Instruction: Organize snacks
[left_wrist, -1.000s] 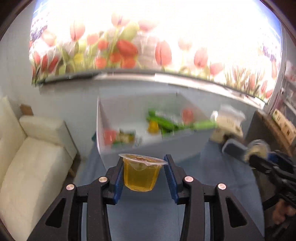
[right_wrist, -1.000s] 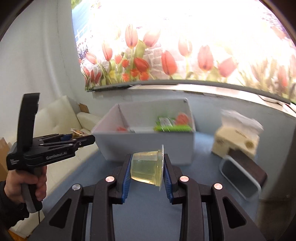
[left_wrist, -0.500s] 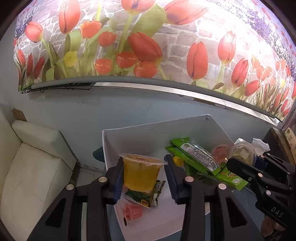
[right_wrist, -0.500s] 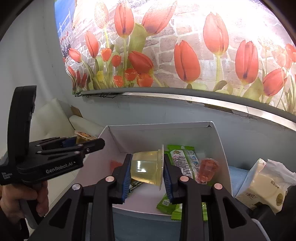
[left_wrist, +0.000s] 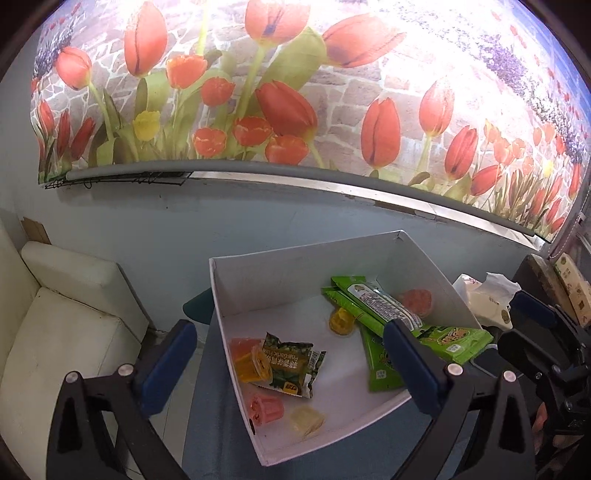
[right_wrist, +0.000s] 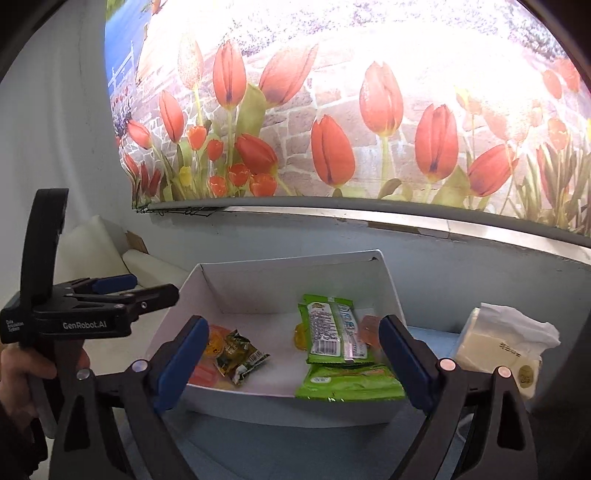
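A white open box (left_wrist: 295, 266) (right_wrist: 288, 277) stands on the blue table and holds the snacks. Inside lie green snack packs (left_wrist: 384, 314) (right_wrist: 332, 332), a dark green packet (left_wrist: 291, 363) (right_wrist: 238, 354), an orange jelly cup (left_wrist: 251, 362), a red jelly cup (left_wrist: 266, 408), a pale jelly cup (left_wrist: 306, 421), a small yellow cup (left_wrist: 341, 321) and a pink cup (left_wrist: 417, 301). My left gripper (left_wrist: 291, 369) is open and empty above the box's near left part. My right gripper (right_wrist: 291, 365) is open and empty over the box's front wall. The left gripper also shows in the right wrist view (right_wrist: 122, 291).
A tissue pack (right_wrist: 506, 343) (left_wrist: 484, 295) stands right of the box. A cream sofa (left_wrist: 55, 332) sits on the left beyond the table edge. The grey wall with a tulip mural rises close behind the box.
Both grippers have opened and let go of their jelly cups; the orange and pale cups now lie in the box. Both grippers stayed over the box.
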